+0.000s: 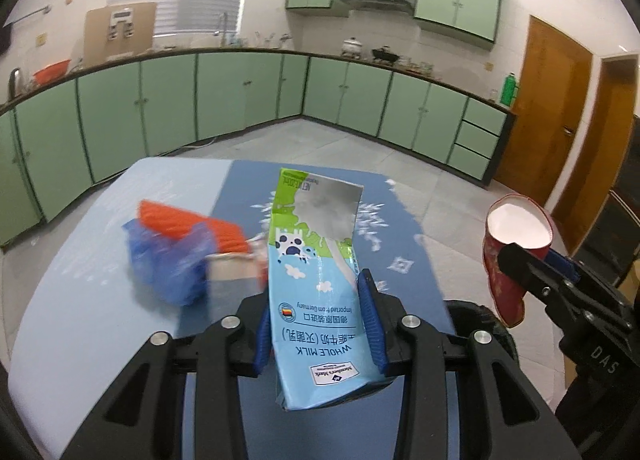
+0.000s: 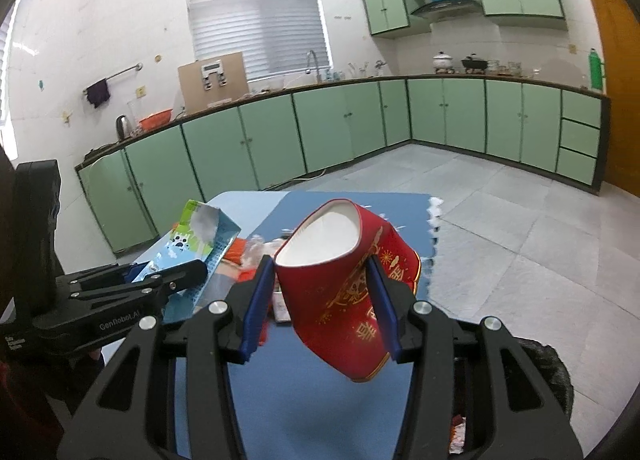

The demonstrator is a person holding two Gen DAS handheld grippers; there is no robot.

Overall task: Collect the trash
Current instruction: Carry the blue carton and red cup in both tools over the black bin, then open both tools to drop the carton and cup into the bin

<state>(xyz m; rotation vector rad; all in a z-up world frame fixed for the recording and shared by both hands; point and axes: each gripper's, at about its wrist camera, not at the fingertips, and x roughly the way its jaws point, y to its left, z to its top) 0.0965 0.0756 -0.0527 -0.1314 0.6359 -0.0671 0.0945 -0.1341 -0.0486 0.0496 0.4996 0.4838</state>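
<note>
blurred orange and blue trash (image 1: 172, 248) half hidden behind the milk carton (image 1: 316, 260)

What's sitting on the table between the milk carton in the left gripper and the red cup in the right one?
In the right wrist view, crumpled orange-and-white litter lies on the table between the milk carton and red cup; it is too blurred to identify.

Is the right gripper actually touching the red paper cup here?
Touching. The right wrist view shows the right gripper with both blue pads pressed against the red paper cup, squashing it and holding it clear of the table.
</note>
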